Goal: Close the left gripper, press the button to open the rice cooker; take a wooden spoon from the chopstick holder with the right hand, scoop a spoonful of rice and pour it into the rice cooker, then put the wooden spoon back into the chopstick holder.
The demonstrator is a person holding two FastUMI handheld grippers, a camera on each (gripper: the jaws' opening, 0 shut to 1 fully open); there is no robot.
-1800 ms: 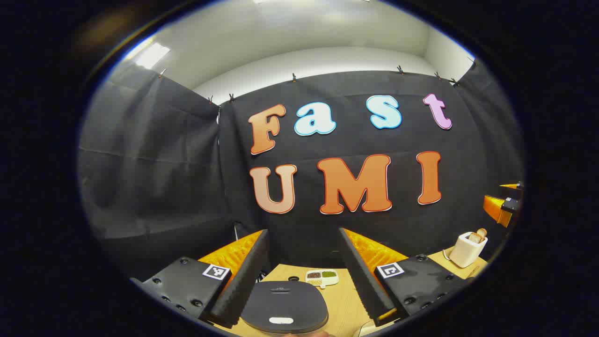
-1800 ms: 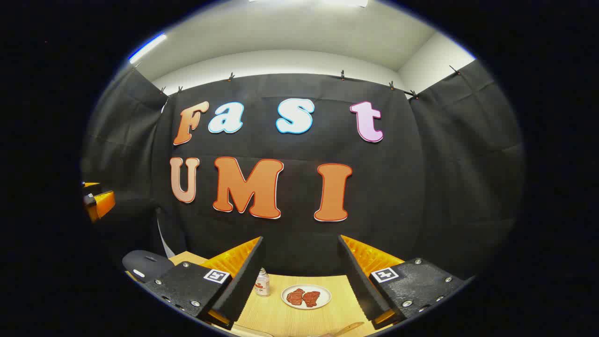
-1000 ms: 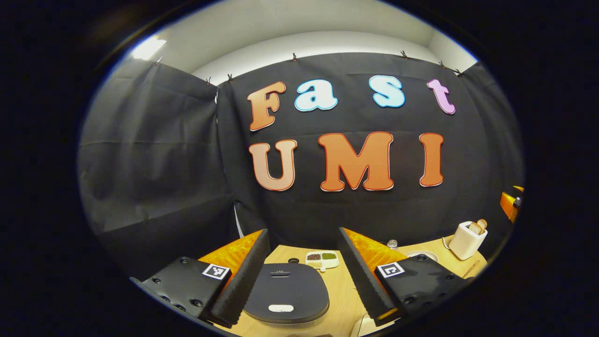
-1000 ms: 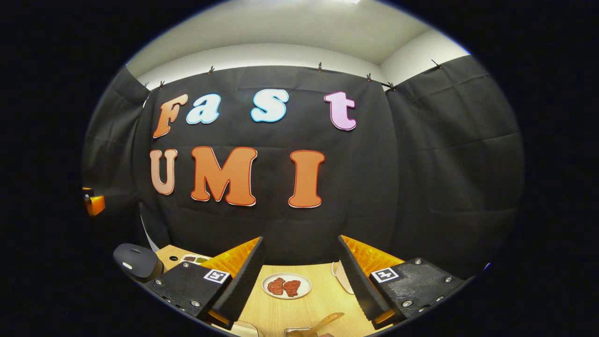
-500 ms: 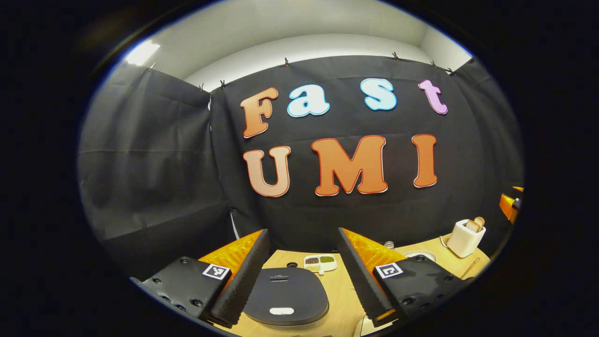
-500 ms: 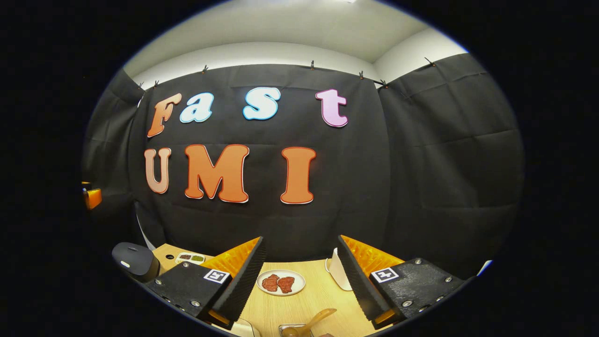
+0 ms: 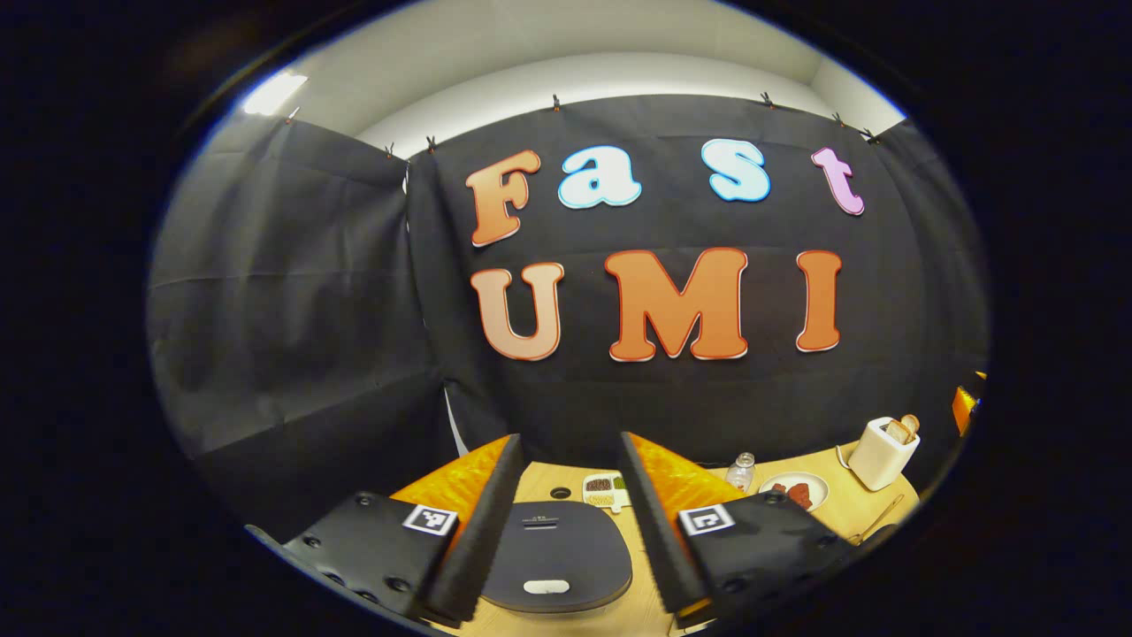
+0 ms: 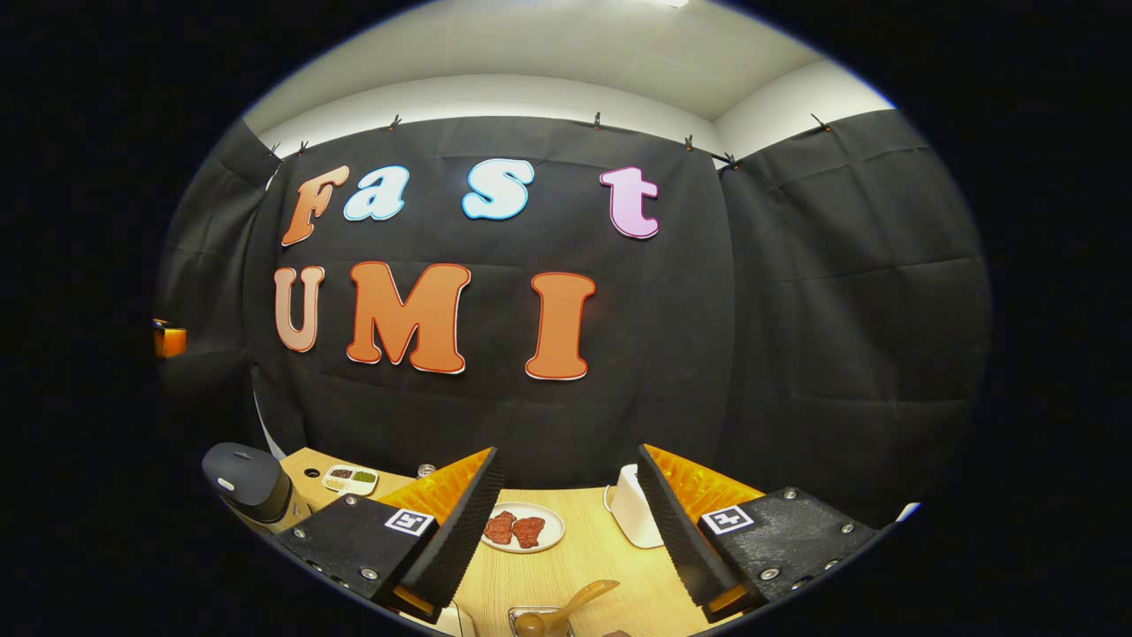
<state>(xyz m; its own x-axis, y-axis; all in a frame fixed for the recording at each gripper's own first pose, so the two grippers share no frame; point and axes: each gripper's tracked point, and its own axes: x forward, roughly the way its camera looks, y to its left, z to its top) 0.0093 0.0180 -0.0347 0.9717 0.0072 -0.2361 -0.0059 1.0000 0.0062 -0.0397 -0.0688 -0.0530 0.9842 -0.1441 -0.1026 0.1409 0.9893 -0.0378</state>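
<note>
Black, the closed-lidded rice cooker (image 7: 557,566) is seen on the light wooden bench (image 8: 584,553) between the left claw's (image 7: 566,522) parted fingers. The right claw (image 8: 570,513) is held wide, empty, above the pale wooden spoon (image 8: 566,606).

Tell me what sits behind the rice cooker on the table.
Behind the rice cooker, whose lid is down, lies a small divided dish of grains and a dark round hole in the table. The left gripper's finger covers part of the dish.

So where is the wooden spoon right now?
In the right gripper view, the wooden spoon leans in the chopstick holder at bottom centre, nearer than the plate.
</note>
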